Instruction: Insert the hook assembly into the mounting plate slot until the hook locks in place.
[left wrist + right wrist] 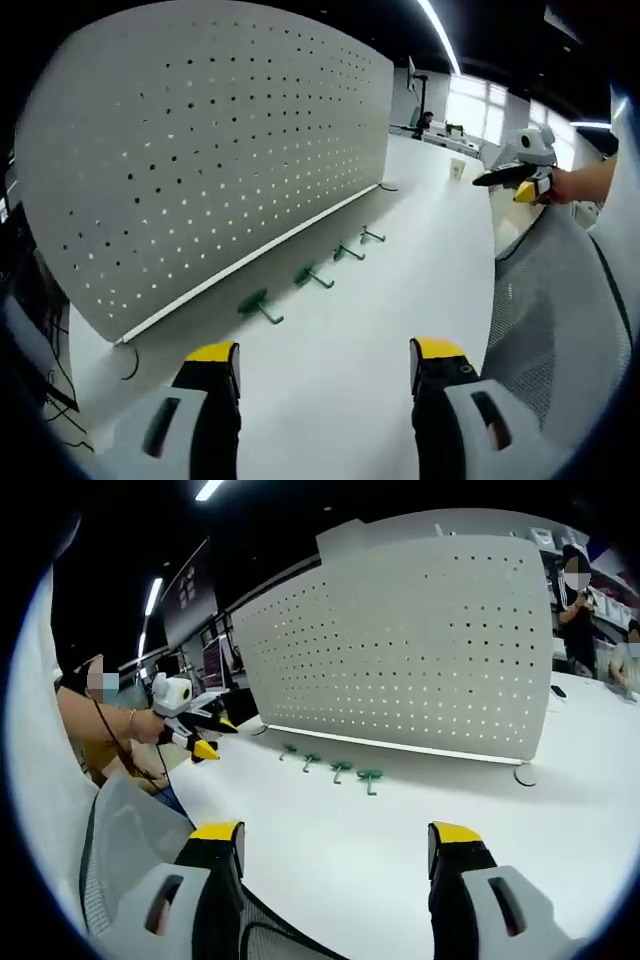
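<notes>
Four green hooks [312,277] with round bases lying in a row on the white table [420,260], just in front of the upright grey perforated mounting plate [220,140], left gripper [325,365] wide open and empty, right gripper [335,850] likewise gaping, empty.

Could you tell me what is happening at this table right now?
A person holds a gripper in each hand above a white table. Four green hooks lie in a row in front of an upright pegboard. Both the left gripper and right gripper are open and empty; no hook is mounted yet.
</notes>
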